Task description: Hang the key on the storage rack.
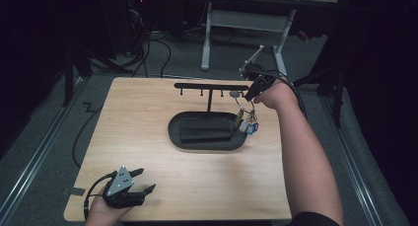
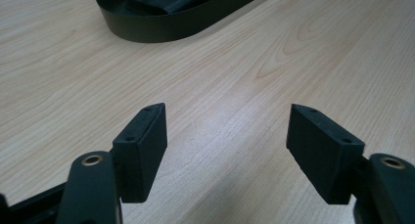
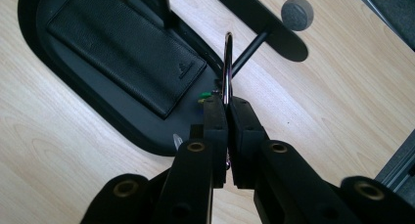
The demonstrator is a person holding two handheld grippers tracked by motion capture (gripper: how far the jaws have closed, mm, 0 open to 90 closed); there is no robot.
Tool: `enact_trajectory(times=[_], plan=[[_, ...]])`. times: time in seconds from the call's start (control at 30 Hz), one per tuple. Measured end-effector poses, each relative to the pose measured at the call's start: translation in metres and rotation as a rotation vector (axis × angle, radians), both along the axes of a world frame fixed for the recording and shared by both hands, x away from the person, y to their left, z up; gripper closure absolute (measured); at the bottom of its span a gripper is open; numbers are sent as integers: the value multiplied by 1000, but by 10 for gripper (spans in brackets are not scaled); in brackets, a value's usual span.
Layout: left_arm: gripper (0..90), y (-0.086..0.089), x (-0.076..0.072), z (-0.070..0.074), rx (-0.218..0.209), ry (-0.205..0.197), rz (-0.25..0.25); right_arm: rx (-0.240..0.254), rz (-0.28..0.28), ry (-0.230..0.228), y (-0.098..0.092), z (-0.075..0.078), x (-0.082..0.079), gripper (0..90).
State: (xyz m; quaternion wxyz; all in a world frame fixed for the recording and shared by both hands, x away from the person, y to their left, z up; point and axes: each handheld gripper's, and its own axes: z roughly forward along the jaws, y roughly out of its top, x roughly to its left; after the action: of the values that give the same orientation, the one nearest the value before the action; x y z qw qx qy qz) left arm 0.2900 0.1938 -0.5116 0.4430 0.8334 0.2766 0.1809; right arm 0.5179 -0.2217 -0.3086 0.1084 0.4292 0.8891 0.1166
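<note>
Dark floor and trailing cables surround a pale wooden table (image 1: 148, 137) in the high view, where a black oval tray (image 1: 207, 132) sits near the middle with a T-shaped hook rack (image 1: 209, 86) rising from it. At the rack's right end the right gripper (image 1: 250, 94) holds up a key ring, and the bunch of keys (image 1: 246, 123) with coloured tags dangles below it, just past the tray's right rim. The left gripper (image 1: 143, 180) rests at the near left corner of the table. Seen from the left gripper view, its jaws stand wide apart over bare wood with nothing between them, and the tray's wall (image 2: 161, 31) lies well ahead. Looking along the right gripper view, the jaws are pressed together on the thin metal key ring (image 3: 227, 70), which stands up above them; below lies a black wallet (image 3: 122, 53) in the tray, and what may be a key tip and a green tag peek out beside the jaws.
</note>
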Motion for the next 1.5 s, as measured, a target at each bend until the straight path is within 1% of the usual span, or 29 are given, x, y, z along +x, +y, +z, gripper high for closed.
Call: enact_trajectory(times=[0.07,0.17,0.23,0.27,0.4,0.47,0.53,0.57,0.6,0.73,0.77,0.8,0.83,0.87,0.9,0.93,1.03,1.13,1.17,1.23,1.27,1.4,1.47,1.5], plan=[[321,-1,-1,0,0,-4,-5,-15,-13,1,-1,0,2,871],[328,-2,-1,0,4,-5,-10,-9,-31,1,-7,-2,5,869],[327,-2,-1,0,1,-2,-8,-12,-35,-2,-7,-2,6,869],[327,-2,-1,0,0,-2,-9,-14,-27,-1,-6,-2,7,869],[327,-1,0,-1,1,4,-9,-29,-30,2,-2,-5,10,867],[327,-2,0,-1,7,3,-12,-41,-18,-6,-1,-7,13,861],[327,-3,0,-1,6,5,-15,-42,-20,-5,-1,-8,14,857],[327,-3,0,-2,6,7,-15,-43,-30,2,-1,-9,14,849],[327,-3,0,-2,3,5,-14,-43,-28,1,-1,-10,16,838],[327,-4,-1,-2,10,9,-21,-39,-37,-22,-1,-11,16,802],[327,-4,-1,-2,10,8,-21,-39,-38,-40,-1,-8,14,739],[327,-4,-1,-2,8,4,-19,-39,-38,-40,-1,-8,14,739],[327,-4,-1,-2,7,4,-20,-31,-48,-62,-1,-4,11,668],[327,-4,-1,-2,6,4,-20,-31,-48,-62,-1,-4,11,668],[328,-4,-1,-2,7,7,-24,-21,-50,-77,-3,-2,9,653],[329,-4,-1,-2,8,7,-26,-9,-56,-84,-3,1,7,627],[330,-5,0,-2,10,5,-28,-13,-57,-105,-4,4,-2,527],[329,-7,-1,-2,8,1,-29,13,-61,-122,-5,3,-13,467],[329,-7,-1,-2,7,1,-30,26,-53,-130,-5,1,-17,439],[329,-8,-1,-1,12,1,-34,30,-54,-135,-5,-5,-25,368],[329,-9,-1,-1,13,-1,-36,37,-54,-141,-5,-8,-30,353],[324,-12,1,0,1,-7,-39,59,-30,-185,-8,-22,-50,334],[322,-14,2,0,4,-9,-46,79,-44,-209,-11,-32,-58,318],[318,-15,3,0,4,-10,-49,76,-47,-223,-12,-38,-62,302]])
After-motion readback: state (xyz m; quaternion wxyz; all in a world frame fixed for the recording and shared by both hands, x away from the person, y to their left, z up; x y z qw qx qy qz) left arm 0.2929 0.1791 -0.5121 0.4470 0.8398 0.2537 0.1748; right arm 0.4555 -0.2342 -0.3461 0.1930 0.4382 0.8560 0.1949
